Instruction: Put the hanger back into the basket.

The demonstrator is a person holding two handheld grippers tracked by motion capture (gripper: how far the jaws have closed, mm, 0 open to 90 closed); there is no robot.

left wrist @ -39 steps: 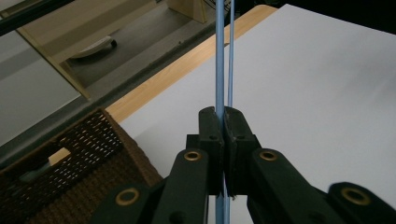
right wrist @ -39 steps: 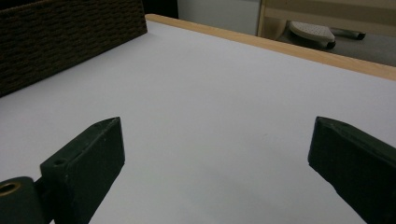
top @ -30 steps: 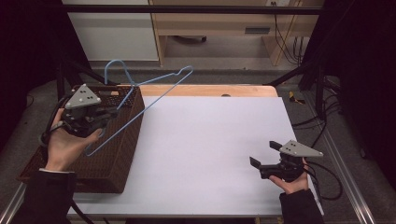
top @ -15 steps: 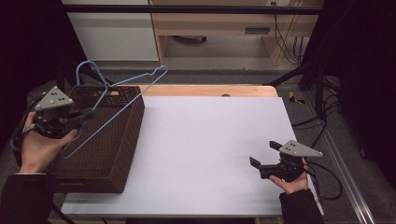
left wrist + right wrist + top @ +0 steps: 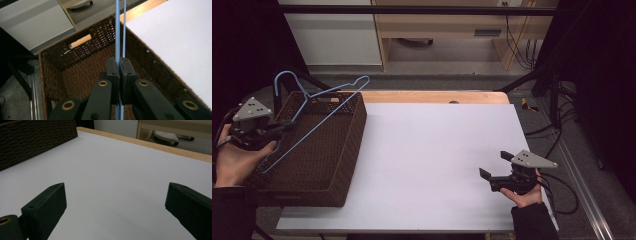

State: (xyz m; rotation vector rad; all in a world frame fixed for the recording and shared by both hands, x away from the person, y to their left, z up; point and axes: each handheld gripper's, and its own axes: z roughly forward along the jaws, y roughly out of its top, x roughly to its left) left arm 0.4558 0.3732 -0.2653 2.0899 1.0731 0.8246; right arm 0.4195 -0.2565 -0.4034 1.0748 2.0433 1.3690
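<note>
White covering tops the bench [image 5: 437, 150], a woven basket [image 5: 342, 145] at its left end. Above the basket, the left gripper [image 5: 279, 131] pinches a blue hanger [image 5: 319, 107], probably lowering it inside; release comes next. Away from the basket, the right gripper [image 5: 494, 172] gapes empty.

Blue hanger [image 5: 314, 117] – smooth coated wire; basket [image 5: 343, 165] – rough brown wicker; table [image 5: 437, 150] – matt white.

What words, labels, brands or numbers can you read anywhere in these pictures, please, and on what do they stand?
None can be read.
The basket, the blue hanger and the white table carry no print.
The grey plates on the left hand-held gripper and the right hand-held gripper are blank.
The furniture behind the table shows no legible label.
</note>
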